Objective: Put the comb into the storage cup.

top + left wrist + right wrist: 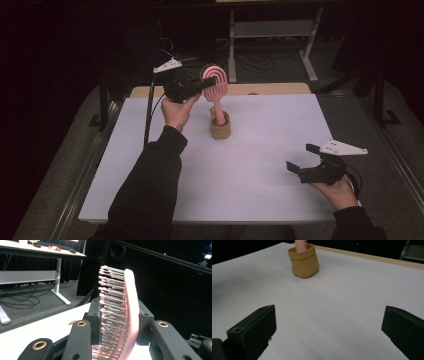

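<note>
A pink hairbrush point(216, 86) stands upright with its handle down inside a small tan paper-bag holder point(220, 127) on the white table. My left gripper point(204, 82) is shut on the brush head from the left. In the left gripper view the bristles and pink back of the hairbrush point(125, 315) sit clamped between the two black jaws. My right gripper point(303, 159) hovers open over the table's right front, holding nothing. In the right gripper view the tan holder point(304, 261) sits ahead and to the left, with the pink handle point(300, 245) rising from it.
The white table top point(260, 165) lies on a wooden board whose edge shows at the back point(270, 89). A white desk frame point(272, 35) and floor cables stand behind the table. Dark metal stands flank both sides.
</note>
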